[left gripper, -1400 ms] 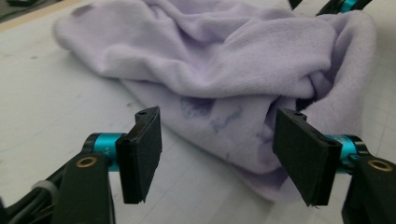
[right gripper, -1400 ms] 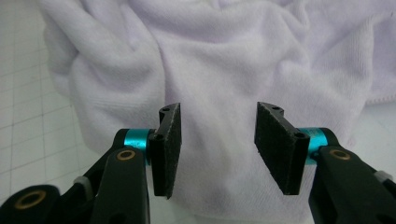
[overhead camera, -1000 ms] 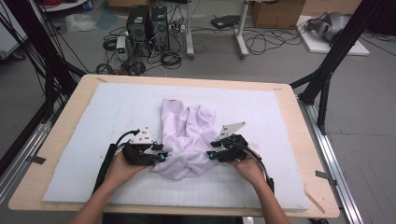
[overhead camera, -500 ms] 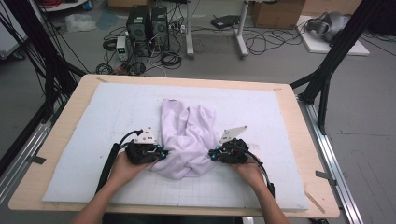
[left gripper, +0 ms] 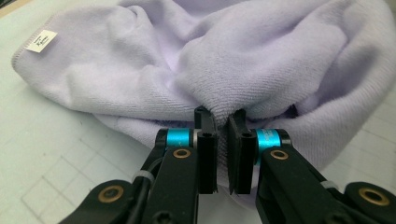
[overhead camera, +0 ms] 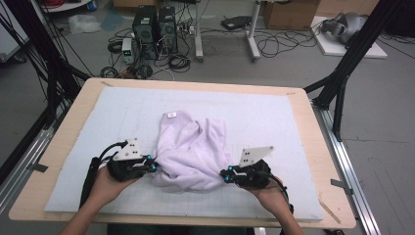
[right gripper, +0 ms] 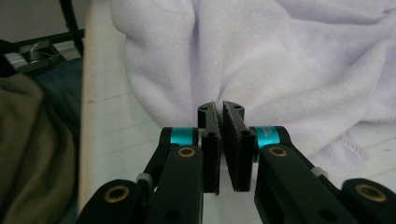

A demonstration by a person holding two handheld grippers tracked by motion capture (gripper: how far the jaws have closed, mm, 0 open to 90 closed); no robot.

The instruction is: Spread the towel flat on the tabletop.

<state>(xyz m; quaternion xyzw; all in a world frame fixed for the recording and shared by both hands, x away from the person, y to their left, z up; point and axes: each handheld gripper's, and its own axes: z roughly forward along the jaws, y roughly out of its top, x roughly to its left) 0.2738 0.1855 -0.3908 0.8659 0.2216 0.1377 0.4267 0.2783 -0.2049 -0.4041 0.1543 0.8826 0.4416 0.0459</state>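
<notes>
this is a lab or robotics workroom rather than a home. at the top of the frame, two black computer towers (overhead camera: 155, 27) stand on a bare grey floor (overhead camera: 293, 68) amid loose tangled cables (overhead camera: 274, 46). a cardboard box (overhead camera: 288, 13) sits at the upper right. black metal rig struts (overhead camera: 350, 61) rise at both sides of the wooden counter (overhead camera: 320, 161), which carries a pale gridded mat (overhead camera: 274, 117), with aluminium rails (overhead camera: 350, 176) running along its edges.
</notes>
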